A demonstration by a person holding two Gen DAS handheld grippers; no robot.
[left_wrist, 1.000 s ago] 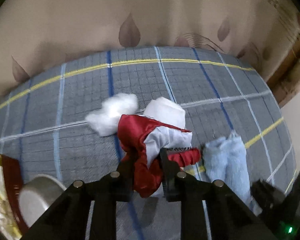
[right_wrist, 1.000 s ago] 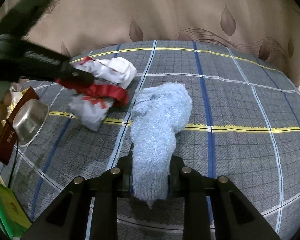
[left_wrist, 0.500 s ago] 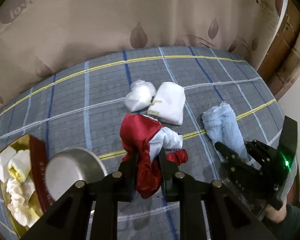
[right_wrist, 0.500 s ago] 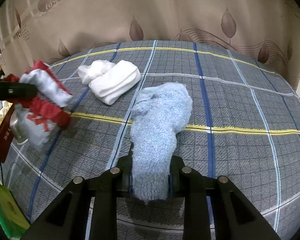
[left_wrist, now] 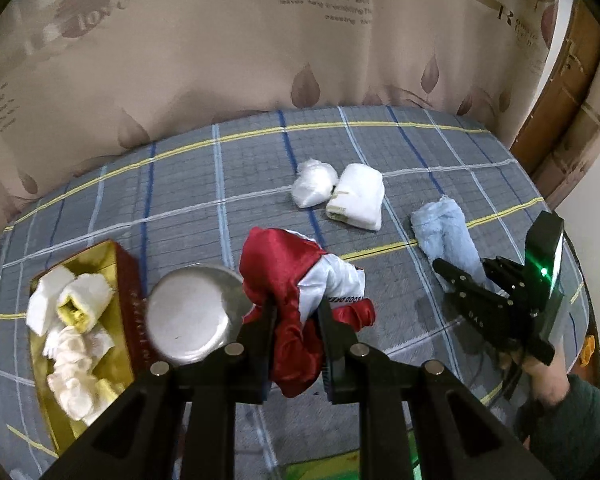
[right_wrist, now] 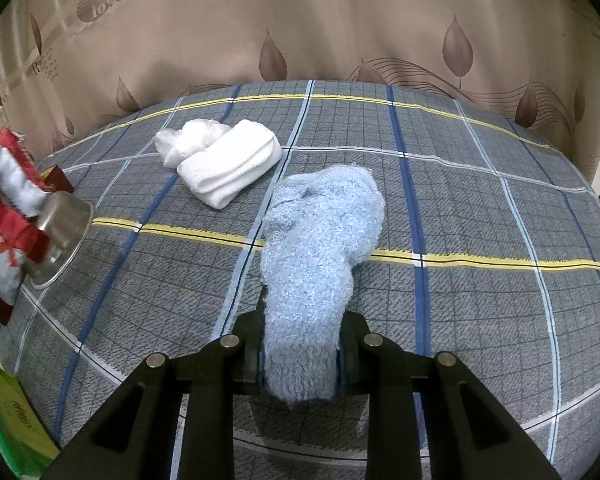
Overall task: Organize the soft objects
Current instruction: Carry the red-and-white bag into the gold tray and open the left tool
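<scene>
Left gripper point(left_wrist: 296, 320): clamped on the red-and-white satin cloth point(left_wrist: 300, 280), which hangs bunched between the fingers, lifted above the bed.
Cloth print: black lettering on the white part, upside down and too blurred to read.
Right gripper point(right_wrist: 300, 360): closed on the near end of the blue towel point(right_wrist: 320, 232); the far end of the towel lies on the bedspread point(right_wrist: 480, 208).
White towel point(right_wrist: 232, 164): folded, lying on the bedspread beyond the blue towel, touching a crumpled plastic bag point(right_wrist: 188, 140) on its left.
Steel bowl point(left_wrist: 192, 316): just left of the satin cloth in the left view, beside the red-and-gold box point(left_wrist: 96, 264).
Box: holds white and yellow soft pieces point(left_wrist: 72, 320); gold lettering on its red side, not readable.
Curtain point(left_wrist: 260, 60): leaf pattern, printed "Romantic feelings" partly legible, plus "love" in ovals.
Green pack point(right_wrist: 8, 420): bottom left corner of the right view, small writing unreadable.
</scene>
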